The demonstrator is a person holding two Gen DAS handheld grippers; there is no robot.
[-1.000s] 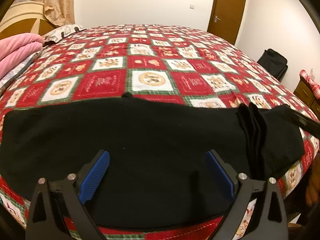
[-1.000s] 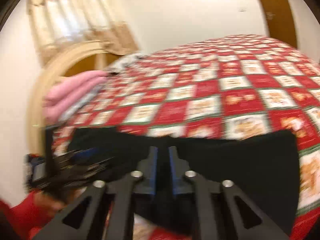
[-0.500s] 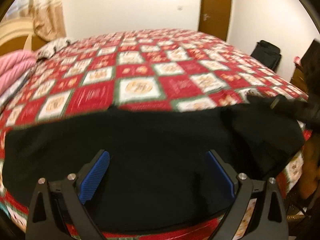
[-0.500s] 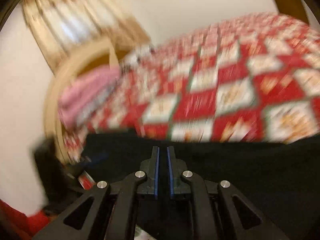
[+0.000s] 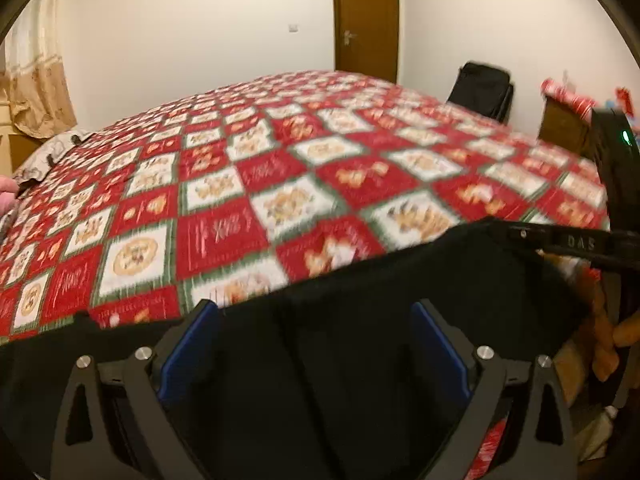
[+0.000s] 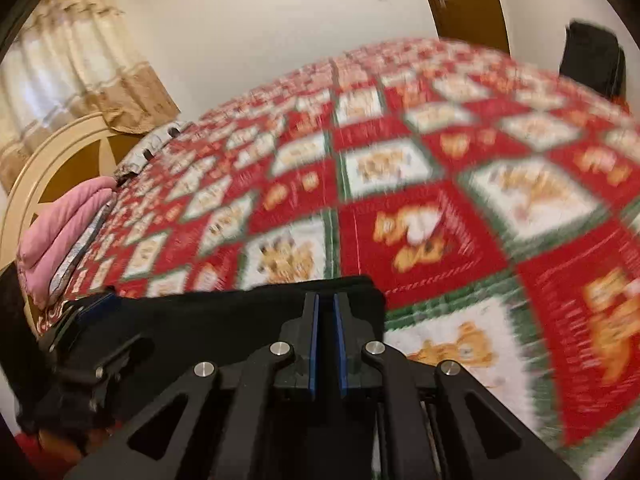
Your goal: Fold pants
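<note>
Black pants (image 5: 360, 360) lie along the near edge of the bed, blurred by motion. My left gripper (image 5: 314, 312) hovers over them, open, its blue pads (image 5: 192, 340) wide apart with nothing pinched. My right gripper (image 6: 325, 300) is shut on the end of the pants (image 6: 220, 320), with black cloth between its blue pads. In the left wrist view the right gripper (image 5: 520, 234) holds that raised end at the right. In the right wrist view the left gripper (image 6: 92, 312) shows low at the left.
A red, white and green patchwork bedspread (image 5: 280, 184) covers the bed. A pink blanket (image 6: 60, 232) lies by the headboard (image 6: 52, 160). A black bag (image 5: 484, 88) and a wooden cabinet (image 5: 560, 124) stand beyond the bed, near a brown door (image 5: 366, 20).
Both views have swung sideways and tilted. The right gripper stayed shut on the pants' end, which now stands raised off the bedspread. The left gripper stayed open.
</note>
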